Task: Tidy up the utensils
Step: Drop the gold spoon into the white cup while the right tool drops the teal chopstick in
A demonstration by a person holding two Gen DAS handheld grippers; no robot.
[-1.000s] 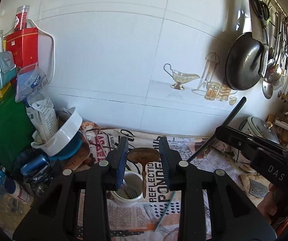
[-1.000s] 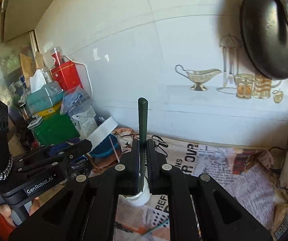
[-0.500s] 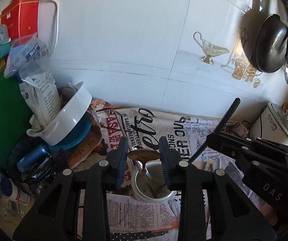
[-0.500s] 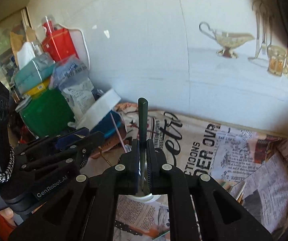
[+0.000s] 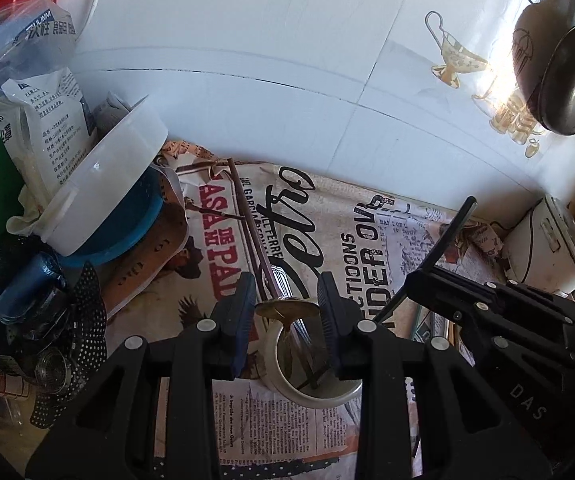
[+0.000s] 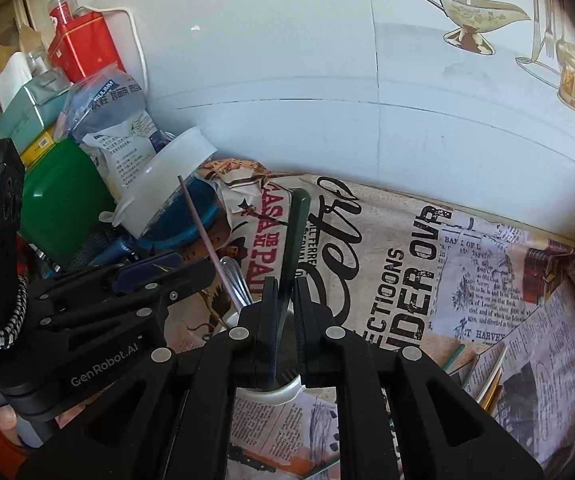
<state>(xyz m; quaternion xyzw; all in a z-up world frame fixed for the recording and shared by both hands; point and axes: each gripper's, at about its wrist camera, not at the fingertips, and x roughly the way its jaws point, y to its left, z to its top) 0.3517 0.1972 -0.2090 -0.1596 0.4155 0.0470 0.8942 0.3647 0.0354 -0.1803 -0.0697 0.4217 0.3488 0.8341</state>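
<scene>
the right gripper [image 6: 285, 316], clamped on a dark green flat-handled utensil [image 6: 295, 236], may tip the white ceramic cup [image 5: 315, 392]; the left gripper [image 5: 287, 312] pinches a brass spoon [image 5: 287, 308] over the cup.

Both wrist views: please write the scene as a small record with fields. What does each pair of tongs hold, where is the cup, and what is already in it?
left tongs: shut on the bowl of a brass spoon, its handle pointing down into the cup
right tongs: shut on a dark green utensil, handle sticking up, lower end hidden
white cup: upright on the printed cloth, under both tongs
already in cup: thin stick and clear-handled utensil, both leaning
</scene>
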